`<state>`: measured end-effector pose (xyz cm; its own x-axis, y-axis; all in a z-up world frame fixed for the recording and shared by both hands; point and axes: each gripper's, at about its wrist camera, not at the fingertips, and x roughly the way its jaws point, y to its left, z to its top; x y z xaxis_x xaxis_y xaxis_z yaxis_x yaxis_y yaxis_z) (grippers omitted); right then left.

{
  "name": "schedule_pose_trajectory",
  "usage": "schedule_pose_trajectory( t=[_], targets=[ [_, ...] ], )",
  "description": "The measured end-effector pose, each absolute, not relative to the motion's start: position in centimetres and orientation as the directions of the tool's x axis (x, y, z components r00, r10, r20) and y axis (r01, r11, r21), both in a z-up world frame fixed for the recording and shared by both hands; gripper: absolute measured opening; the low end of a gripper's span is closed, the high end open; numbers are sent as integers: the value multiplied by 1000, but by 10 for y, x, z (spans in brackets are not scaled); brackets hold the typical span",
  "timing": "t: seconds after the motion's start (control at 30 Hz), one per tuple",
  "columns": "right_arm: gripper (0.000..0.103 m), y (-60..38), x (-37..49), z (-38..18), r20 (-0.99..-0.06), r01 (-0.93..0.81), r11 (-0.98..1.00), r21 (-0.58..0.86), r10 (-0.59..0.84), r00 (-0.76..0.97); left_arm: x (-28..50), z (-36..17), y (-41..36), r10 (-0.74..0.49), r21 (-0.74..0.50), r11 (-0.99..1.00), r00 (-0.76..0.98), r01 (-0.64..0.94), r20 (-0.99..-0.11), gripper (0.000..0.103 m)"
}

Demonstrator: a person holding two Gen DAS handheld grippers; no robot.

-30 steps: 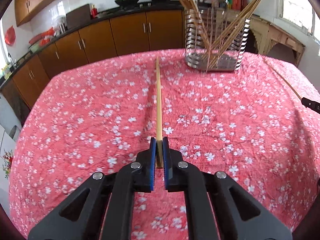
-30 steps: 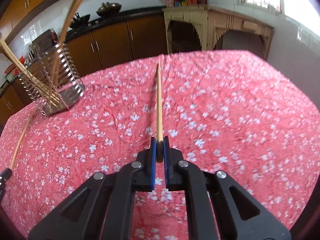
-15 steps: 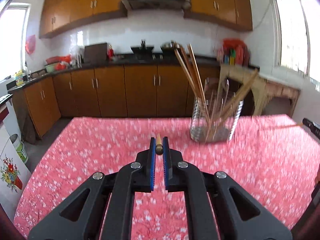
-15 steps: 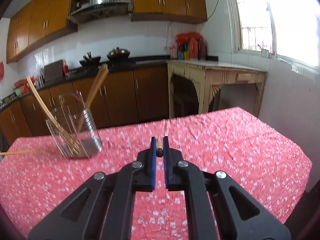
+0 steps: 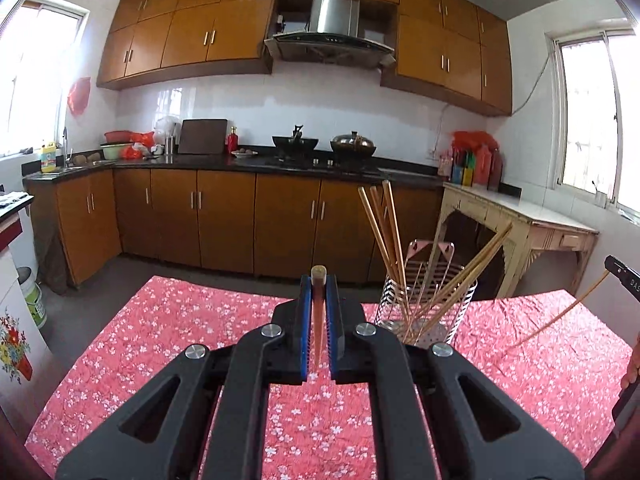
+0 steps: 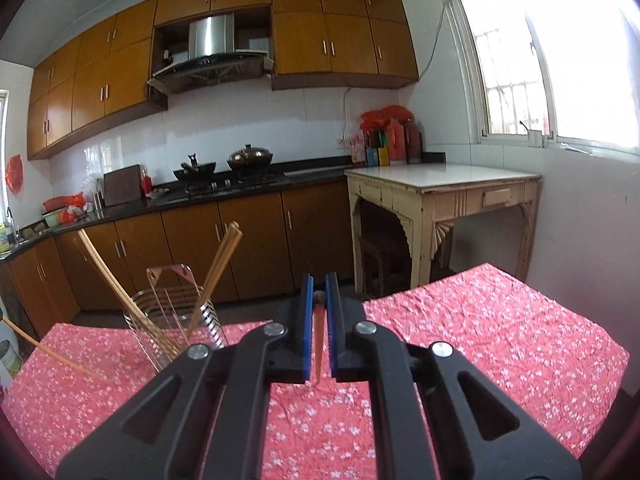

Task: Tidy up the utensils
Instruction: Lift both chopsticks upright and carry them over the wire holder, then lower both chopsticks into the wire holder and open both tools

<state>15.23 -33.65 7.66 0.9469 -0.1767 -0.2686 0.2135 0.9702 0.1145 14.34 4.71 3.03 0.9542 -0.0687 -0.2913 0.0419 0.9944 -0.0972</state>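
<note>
Each gripper, left gripper (image 5: 319,280) and right gripper (image 6: 319,280), is clamped on one light, stiff, slippery chopstick (image 5: 318,304) near its end, short of the wire holder (image 5: 426,308).

My left camera looks forward along my left tongs (image 5: 319,280) from above the near edge of the bench (image 5: 168,328), facing its far edge and the kitchen cabinets (image 5: 224,224) beyond, with the utensil holder (image 5: 426,308) close ahead toward the far right. My right camera looks the same way along my right tongs (image 6: 319,280) from further right, so the utensil holder (image 6: 176,320) sits near the bench's (image 6: 500,332) far left. Both views share that holder, the floral bench top, the stove wall and the cream side table (image 6: 440,188).
</note>
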Motion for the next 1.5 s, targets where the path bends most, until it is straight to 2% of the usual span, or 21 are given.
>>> schedule_pose_trajectory(
  t=[0.5,0.87,1.1,1.3,1.5],
  targets=[
    [7,-323,148,112,-199,108,980,165,-74,977,139,59,36,-99,-114,991,969,74,-227,7],
    [7,-314,152,166,-99,3,975,220,19,995,145,106,15,-146,-137,982,981,128,-131,7],
    [7,-294,180,207,-33,-59,975,215,67,997,165,142,-5,-163,-159,975,985,153,-52,7],
    [7,-275,209,221,5,-111,968,223,113,994,194,158,-16,-148,-201,969,989,142,-15,7],
    [7,-258,248,212,30,-115,973,199,111,993,226,151,-30,-129,-214,969,991,120,-30,7]
  ],
)
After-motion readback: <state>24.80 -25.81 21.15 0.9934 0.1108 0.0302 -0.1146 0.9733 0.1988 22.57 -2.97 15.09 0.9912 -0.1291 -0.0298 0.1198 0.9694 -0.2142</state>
